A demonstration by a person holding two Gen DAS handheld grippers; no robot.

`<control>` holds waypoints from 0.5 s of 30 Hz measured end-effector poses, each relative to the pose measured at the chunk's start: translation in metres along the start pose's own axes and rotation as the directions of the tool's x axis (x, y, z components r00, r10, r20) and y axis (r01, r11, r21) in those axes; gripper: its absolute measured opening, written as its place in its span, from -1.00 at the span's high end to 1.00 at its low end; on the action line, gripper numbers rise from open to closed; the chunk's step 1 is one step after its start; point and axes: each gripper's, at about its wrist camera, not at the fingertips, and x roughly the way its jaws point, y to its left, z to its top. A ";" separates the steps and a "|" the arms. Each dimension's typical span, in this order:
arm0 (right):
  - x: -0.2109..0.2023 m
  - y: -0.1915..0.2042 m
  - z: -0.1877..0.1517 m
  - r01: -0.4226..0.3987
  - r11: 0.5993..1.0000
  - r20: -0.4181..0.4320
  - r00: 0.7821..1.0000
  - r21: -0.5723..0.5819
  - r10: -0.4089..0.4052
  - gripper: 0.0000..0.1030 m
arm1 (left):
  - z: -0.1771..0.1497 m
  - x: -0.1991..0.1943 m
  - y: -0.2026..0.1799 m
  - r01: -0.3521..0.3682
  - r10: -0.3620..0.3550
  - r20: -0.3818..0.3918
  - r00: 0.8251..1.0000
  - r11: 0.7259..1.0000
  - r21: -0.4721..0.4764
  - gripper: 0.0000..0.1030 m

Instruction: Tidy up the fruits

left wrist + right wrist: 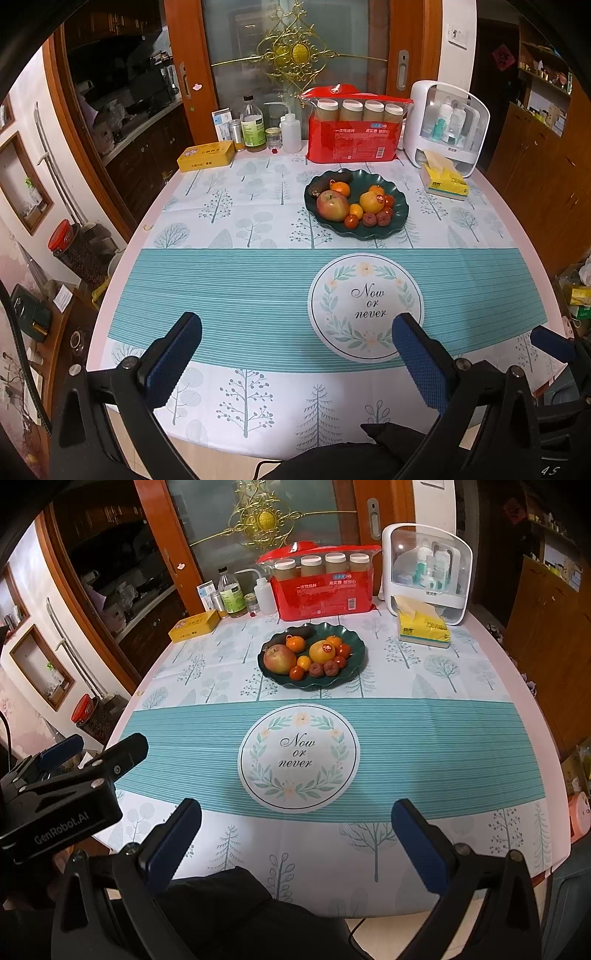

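Observation:
A dark green scalloped plate [400, 212] sits past the middle of the table and holds a red apple [333, 205], an orange with a sticker [372, 201], small oranges, cherry tomatoes and wrinkled dark red fruits. The plate also shows in the right wrist view [354, 653], with the apple [279, 659]. My left gripper [295, 332] is open and empty, hovering over the near edge of the table. My right gripper [295, 819] is open and empty, beside it to the right. The left gripper also shows at the left of the right wrist view [96, 751].
A flat white round mat [365, 306] reading "Now or never" lies in front of the plate. Along the far edge stand a yellow tin [206, 156], bottles [253, 125], a red pack of cups [356, 127], a white organizer [447, 125] and a yellow tissue pack [443, 181].

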 end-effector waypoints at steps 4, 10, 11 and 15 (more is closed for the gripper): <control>0.000 0.000 0.001 0.000 1.000 0.000 1.000 0.000 0.000 -1.00 | 0.001 0.001 0.000 0.002 -0.002 0.000 1.000 1.000 0.002 -0.99; 0.000 0.000 0.001 0.001 1.000 -0.001 1.000 0.002 -0.001 -1.00 | 0.002 0.001 0.000 0.002 -0.002 -0.001 1.000 1.000 0.002 -0.99; 0.000 0.000 0.001 0.001 1.000 -0.001 1.000 0.002 -0.001 -1.00 | 0.002 0.001 0.000 0.002 -0.002 -0.001 1.000 1.000 0.003 -0.99; 0.002 0.000 0.002 0.001 1.000 -0.003 1.000 0.002 -0.001 -1.00 | 0.003 0.001 0.001 0.002 -0.002 -0.002 1.000 1.000 0.005 -0.99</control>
